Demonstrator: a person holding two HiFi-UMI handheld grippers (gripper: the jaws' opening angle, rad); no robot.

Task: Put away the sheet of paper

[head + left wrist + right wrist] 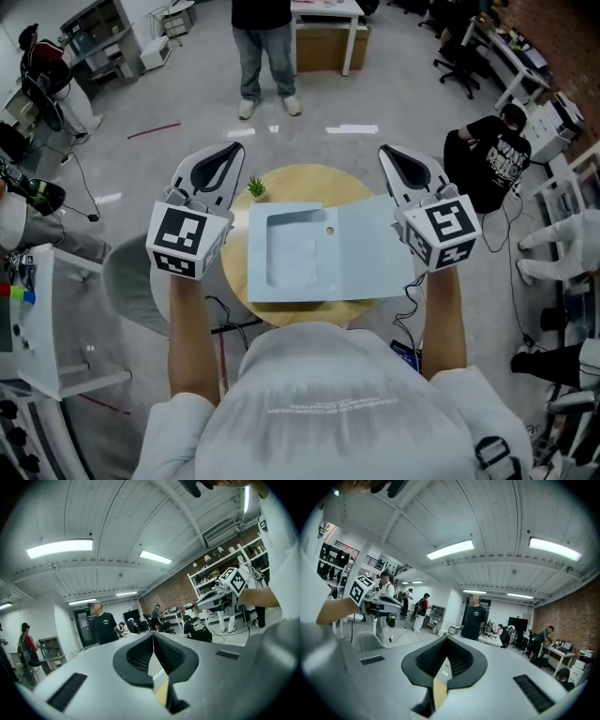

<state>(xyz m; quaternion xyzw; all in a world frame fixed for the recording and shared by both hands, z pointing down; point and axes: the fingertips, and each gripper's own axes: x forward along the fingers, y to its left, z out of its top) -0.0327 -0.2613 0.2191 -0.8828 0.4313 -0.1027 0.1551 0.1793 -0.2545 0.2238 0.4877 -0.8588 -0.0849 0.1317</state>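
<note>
One pale patch with rounded corners, seemingly the sheet [291, 251], lies in the left half of a light-blue folder [361, 255]. I cannot tell whether it sits in a pocket or on top. The folder lies open and flat across the near half of the round worktop [300, 180]. Its right flap reaches past the worktop's right edge, and its near border lies close to the near edge. A small round snap [329, 230] sits by the patch's far right corner. A little green plant [256, 187] stands at the far left edge, just beyond the folder's corner.

Both grippers are held up, clear of the folder. The left gripper [226, 153] is out past the worktop's left edge and the right gripper [391, 153] is over its right edge. Each has its jaws clenched, tips meeting, with nothing between them.

On the floor beyond, a person [263, 52] stands facing the worktop.
</note>
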